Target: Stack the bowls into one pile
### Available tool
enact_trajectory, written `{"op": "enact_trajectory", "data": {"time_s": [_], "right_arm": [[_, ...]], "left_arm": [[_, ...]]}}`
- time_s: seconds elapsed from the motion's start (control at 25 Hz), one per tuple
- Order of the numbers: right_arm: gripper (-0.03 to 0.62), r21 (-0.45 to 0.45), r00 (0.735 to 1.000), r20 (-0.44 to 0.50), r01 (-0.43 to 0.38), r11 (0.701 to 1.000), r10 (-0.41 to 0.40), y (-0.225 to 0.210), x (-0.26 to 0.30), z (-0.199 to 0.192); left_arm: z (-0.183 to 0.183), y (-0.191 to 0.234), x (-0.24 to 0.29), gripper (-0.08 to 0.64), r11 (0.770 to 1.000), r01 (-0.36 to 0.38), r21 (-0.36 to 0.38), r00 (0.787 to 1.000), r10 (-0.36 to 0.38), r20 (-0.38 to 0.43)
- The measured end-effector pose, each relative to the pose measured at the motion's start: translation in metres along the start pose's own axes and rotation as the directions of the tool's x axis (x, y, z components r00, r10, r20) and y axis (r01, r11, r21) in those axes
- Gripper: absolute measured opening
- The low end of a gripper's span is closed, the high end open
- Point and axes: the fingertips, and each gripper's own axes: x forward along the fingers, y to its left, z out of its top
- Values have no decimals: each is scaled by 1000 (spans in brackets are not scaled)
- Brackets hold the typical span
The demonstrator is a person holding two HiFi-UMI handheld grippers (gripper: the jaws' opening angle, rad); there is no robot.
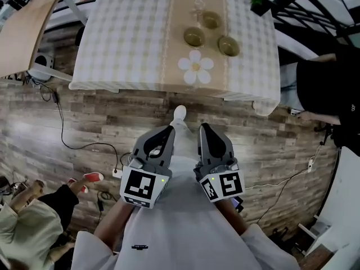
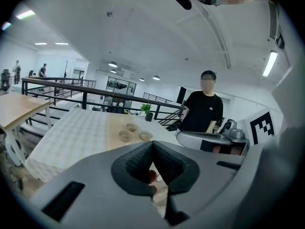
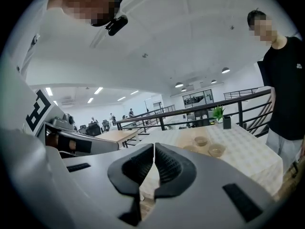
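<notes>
Head view: three bowls [image 1: 194, 36] sit apart on the table [image 1: 118, 38], well ahead of you. Your left gripper [image 1: 167, 131] and right gripper [image 1: 203, 128] are both pressed together, empty, near your body. Risk: reaching in unopened would likely shove a bowl. A flower mat [image 1: 196, 67] lies on your approach, and a bystander [image 1: 323, 89] stands close on the right.

Left claw [image 1: 168, 130] and right claw [image 1: 204, 128] grey, ribbed black pads [image 2: 138, 165]; 2 black-and-white marker cubes [image 1: 139, 187]; white shirt [image 1: 180, 224].

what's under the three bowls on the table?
A tan runner lies under the bowls, over a checked tablecloth. The cloth covers the tabletop, so its surface can't be seen.
</notes>
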Motion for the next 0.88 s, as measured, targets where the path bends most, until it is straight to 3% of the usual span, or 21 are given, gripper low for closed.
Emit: {"op": "enact_trajectory", "data": {"time_s": [0.28, 0.6, 0.76, 0.88], "right_arm": [[38, 49, 1000, 7, -25, 998, 25, -84, 68, 42], [38, 62, 998, 5, -61, 996, 61, -126, 122, 64], [38, 66, 999, -4, -34, 997, 35, -142, 147, 71], [38, 70, 1000, -27, -11, 997, 13, -143, 165, 70]], "left_arm": [[59, 11, 100, 18, 999, -2, 51, 999, 5, -43], [90, 33, 162, 18, 998, -32, 59, 998, 35, -57], [106, 49, 184, 18, 999, -23, 49, 999, 26, -44], [107, 61, 195, 18, 999, 12, 38, 996, -8, -86]]}}
